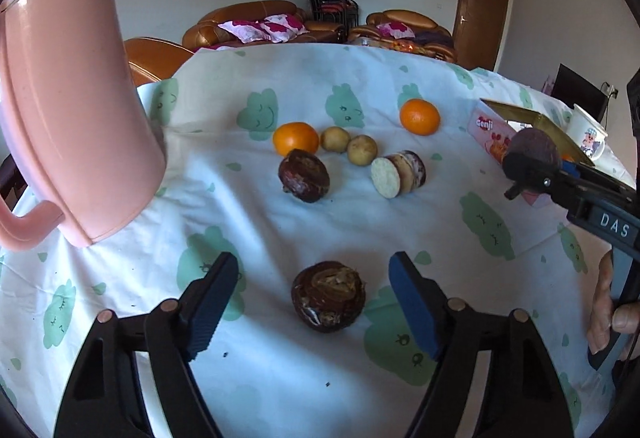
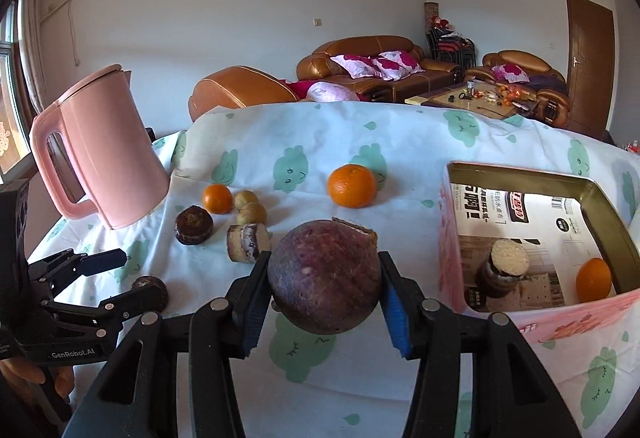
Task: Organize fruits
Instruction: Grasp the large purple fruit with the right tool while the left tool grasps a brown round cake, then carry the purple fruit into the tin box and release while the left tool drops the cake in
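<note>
While the right gripper (image 2: 324, 292) pinches a large dark purple round fruit (image 2: 325, 276) between its blue pads, lifted clear of the cloth, the left gripper (image 1: 314, 288) hangs with its jaws spread to either side of a brown, rough-skinned fruit (image 1: 328, 296) that lies on the table (image 1: 360, 210) — the pads stand apart from it, not touching. No earlier view is at hand, so only this much shows.

Just right of the held purple fruit sits a pink tin box (image 2: 536, 322), open at the top. Inside it, on printed paper, stand a cut piece with a pale face (image 2: 505, 268) and a small orange (image 2: 594, 278), the two near each other but apart.

Farther back on the white cloth with green cloud faces lies a loose cluster: an orange (image 1: 296, 138), two small yellowish round fruits (image 1: 335, 139) side by side, a dark brown fruit (image 1: 305, 175) just in front of the orange, and a cut chunk on its side, its white face (image 1: 386, 177) turned toward the left camera. A second orange (image 1: 419, 116) lies alone, well apart to the right of the cluster.

A pink kettle (image 2: 102, 154) stands at the table's left edge. From the left view, a white printed mug (image 1: 586, 136) is seen beyond the box — and part of a hand (image 1: 610, 314) grips the right gripper's handle.
</note>
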`<state>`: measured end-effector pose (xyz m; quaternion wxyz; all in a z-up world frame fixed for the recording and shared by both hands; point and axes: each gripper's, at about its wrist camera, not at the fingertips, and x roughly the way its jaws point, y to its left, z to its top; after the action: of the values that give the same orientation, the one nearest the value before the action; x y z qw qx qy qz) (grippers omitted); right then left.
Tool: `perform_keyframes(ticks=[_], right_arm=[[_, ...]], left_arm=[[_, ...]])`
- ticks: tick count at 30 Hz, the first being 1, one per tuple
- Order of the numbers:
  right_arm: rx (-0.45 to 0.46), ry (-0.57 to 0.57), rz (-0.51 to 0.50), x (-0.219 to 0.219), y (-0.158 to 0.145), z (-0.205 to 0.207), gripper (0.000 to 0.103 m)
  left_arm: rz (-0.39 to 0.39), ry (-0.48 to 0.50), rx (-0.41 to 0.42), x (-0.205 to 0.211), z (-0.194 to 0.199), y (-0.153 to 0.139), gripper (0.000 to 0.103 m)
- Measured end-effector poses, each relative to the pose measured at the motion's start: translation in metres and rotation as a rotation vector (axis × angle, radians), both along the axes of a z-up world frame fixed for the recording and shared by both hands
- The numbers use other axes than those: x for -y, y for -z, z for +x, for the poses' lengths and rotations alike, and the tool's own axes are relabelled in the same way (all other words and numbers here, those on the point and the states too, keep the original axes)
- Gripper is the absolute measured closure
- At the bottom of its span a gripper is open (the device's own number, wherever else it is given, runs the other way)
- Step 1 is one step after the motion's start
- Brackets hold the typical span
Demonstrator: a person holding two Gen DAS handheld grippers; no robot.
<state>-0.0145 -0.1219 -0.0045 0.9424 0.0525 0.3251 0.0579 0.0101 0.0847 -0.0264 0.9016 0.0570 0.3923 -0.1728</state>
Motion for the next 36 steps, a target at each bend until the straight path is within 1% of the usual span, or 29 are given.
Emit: perform_keyframes(ticks=[2,3,4,5,8,9,12,14,16,19,21,23,25,27,33,36], right_arm=[[-0.023,-0.002,0.021,0.005,0.002,0.003,0.051],[-0.032,-0.005,0.032,0.007,0.003,0.003,0.051],[-0.037,-0.007,0.039,0.006,0.005,0.004,0.051],[-0.039,-0.01,0.041,0.005,0.005,0.004,0.051],[-0.032,-0.02,0.035,0.002,0.004,0.001,0.051],[-0.029,-0.023,0.033,0.0,0.004,-0.001,0.051],[-0.02,-0.031,0.015,-0.004,0.004,-0.003,0.051],[-0.007,-0.032,0.007,-0.005,0.001,-0.005,0.051],[0.009,-0.027,0.001,-0.004,-0.002,-0.007,0.051],[0.035,-0.018,-0.003,0.001,-0.008,-0.01,0.051],[0.052,-0.011,-0.004,0.006,-0.011,-0.012,0.051],[0.067,-0.008,-0.008,0.009,-0.015,-0.014,0.051],[0.08,-0.007,-0.01,0.014,-0.017,-0.017,0.051],[0.088,-0.006,-0.011,0.019,-0.019,-0.02,0.051],[0.107,0.019,-0.014,0.037,-0.023,-0.025,0.051],[0.115,0.033,-0.016,0.045,-0.024,-0.027,0.051]], left_arm=[[0.002,0.0,-0.032,0.001,0.006,0.004,0.036],[0.007,-0.003,-0.056,0.003,0.009,0.008,0.047],[0.008,-0.001,-0.083,0.002,0.012,0.012,0.048],[0.006,0.002,-0.085,0.001,0.012,0.012,0.049],[0.015,0.013,-0.078,0.004,0.008,0.012,0.056],[0.018,0.017,-0.075,0.005,0.007,0.012,0.063],[0.028,0.014,-0.068,0.006,0.005,0.012,0.063],[0.042,-0.007,-0.058,0.005,0.005,0.011,0.063],[0.064,-0.061,-0.035,0.0,0.005,0.01,0.063],[0.078,-0.15,0.016,-0.008,0.002,0.003,0.063],[0.076,-0.195,0.057,-0.012,-0.001,-0.002,0.063],[0.055,-0.219,0.095,-0.011,-0.005,-0.008,0.063],[0.013,-0.231,0.128,-0.008,-0.007,-0.014,0.063],[-0.005,-0.237,0.15,0.002,-0.008,-0.018,0.063],[0.046,-0.233,0.236,0.045,-0.011,-0.032,0.063],[0.024,-0.226,0.245,0.061,-0.011,-0.037,0.063]])
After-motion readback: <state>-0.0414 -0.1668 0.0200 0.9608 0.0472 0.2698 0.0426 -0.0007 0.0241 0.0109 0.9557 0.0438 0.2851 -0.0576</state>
